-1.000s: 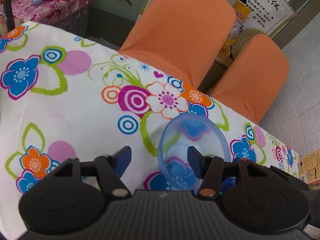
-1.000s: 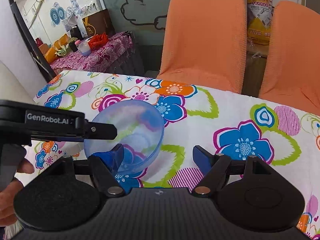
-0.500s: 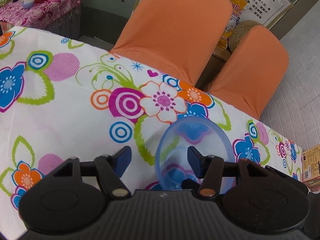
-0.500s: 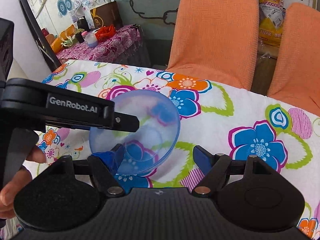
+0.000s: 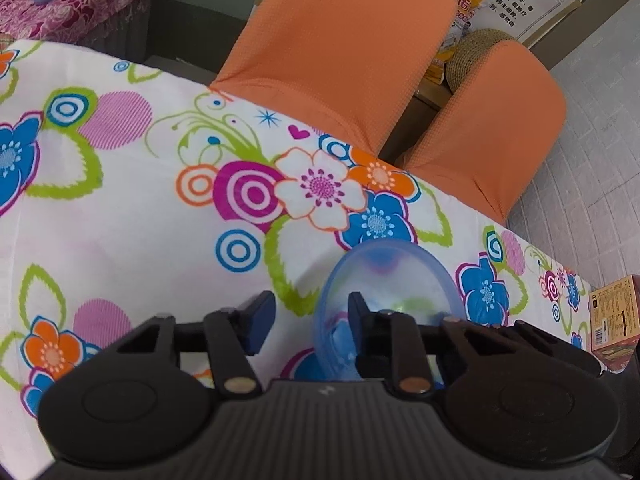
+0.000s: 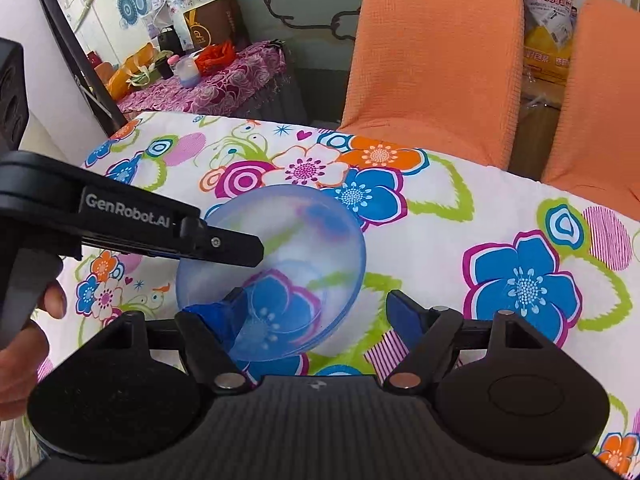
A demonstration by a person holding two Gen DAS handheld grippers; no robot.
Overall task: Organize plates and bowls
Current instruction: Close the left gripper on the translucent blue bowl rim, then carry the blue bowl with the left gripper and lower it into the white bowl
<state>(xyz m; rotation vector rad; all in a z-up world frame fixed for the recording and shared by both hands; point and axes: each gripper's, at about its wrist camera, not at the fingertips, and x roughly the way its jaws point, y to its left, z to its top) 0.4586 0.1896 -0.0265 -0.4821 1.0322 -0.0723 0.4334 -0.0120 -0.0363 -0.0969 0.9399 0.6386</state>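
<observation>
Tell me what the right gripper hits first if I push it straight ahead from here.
Probably the translucent blue bowl: it sits tilted right in front of the right gripper, overlapping its left fingertip, with the left gripper reaching in at its rim. Beyond lies the floral tablecloth. Depth is uncertain.

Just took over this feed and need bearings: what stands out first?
A translucent blue plastic bowl sits tilted in the middle of the loud flowered tablecloth, with the open left hand-held gripper and open right hand-held gripper each hooking one finger inside its rim. Two orange-covered chairs stand behind the table.
</observation>
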